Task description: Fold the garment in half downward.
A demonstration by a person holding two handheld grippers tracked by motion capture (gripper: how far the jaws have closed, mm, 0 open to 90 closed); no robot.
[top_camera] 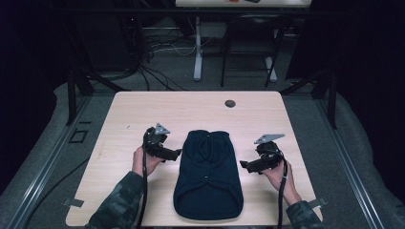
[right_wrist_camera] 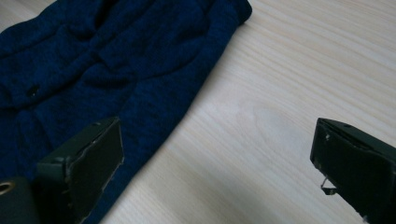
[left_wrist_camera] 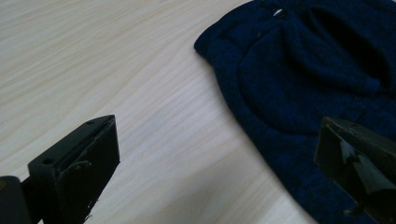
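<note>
A dark blue knitted garment (top_camera: 208, 174) lies flat in the middle of the light wooden table (top_camera: 143, 109), its narrower end pointing away from me. My left gripper (top_camera: 177, 153) sits just off the garment's left edge, open, with nothing between its jaws. In the left gripper view the garment (left_wrist_camera: 303, 79) fills the upper right and a small button (left_wrist_camera: 279, 12) shows near its top. My right gripper (top_camera: 244, 165) is open beside the garment's right edge, holding nothing. The right gripper view has the garment (right_wrist_camera: 102, 60) at the left, under the left jaw.
A small dark round hole (top_camera: 230, 103) sits in the table near its far edge. Bare wood lies on both sides of the garment. Beyond the table stand cables, black stands and a second table's legs (top_camera: 197, 47) on grey carpet.
</note>
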